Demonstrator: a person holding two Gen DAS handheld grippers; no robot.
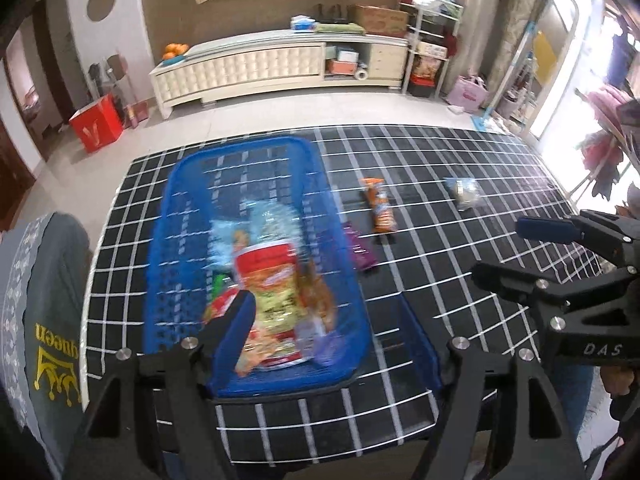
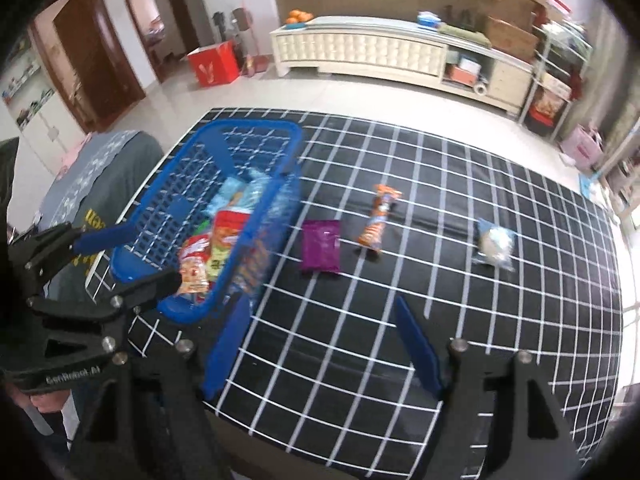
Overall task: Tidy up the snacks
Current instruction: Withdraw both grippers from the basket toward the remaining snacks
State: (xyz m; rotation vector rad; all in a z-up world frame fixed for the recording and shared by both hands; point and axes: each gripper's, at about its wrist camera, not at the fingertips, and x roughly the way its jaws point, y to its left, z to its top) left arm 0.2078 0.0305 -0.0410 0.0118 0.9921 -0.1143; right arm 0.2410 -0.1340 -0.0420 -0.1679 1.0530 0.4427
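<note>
Left wrist view: left gripper (image 1: 332,340) is hanging over the near end of the blue basket (image 1: 188,216), jaws standing wide apart w/ nothing between the pads. The left finger (image 1: 236,320) is overlapping the basket's contents; the right finger is sitting past the basket's right wall. Basket is lying on the black grid-lined table (image 1: 440,288), left of center, and is holding a pile of snack packs, a red-and-yellow pack (image 1: 272,280) on top; blur is hiding the rest. At 1 o'clock from the basket, on the table: a purple packet (image 1: 362,250) just beside the basket wall, an orange wrapped snack (image 1: 380,206) near it, and a clear bag w/ pale contents (image 1: 464,192) well apart to the right. Right gripper (image 1: 496,250) is coming in from 3 o'clock, jaws apart, empty. A grey cloth w/ yellow print (image 1: 44,312) is lying at 9 o'clock.

Right wrist view: right gripper (image 2: 320,344) is hovering over bare table (image 2: 360,380), jaws wide, holding nothing. Basket (image 2: 176,204) is sitting at 10 o'clock w/ the snack pile (image 2: 212,248) inside. Purple packet (image 2: 321,245) is lying at 12 o'clock, orange snack (image 2: 378,218) just right of it, clear bag (image 2: 496,244) at 2 o'clock. Left gripper (image 2: 132,258) is reaching in at 9 o'clock, jaws open at the basket's near end.
</note>
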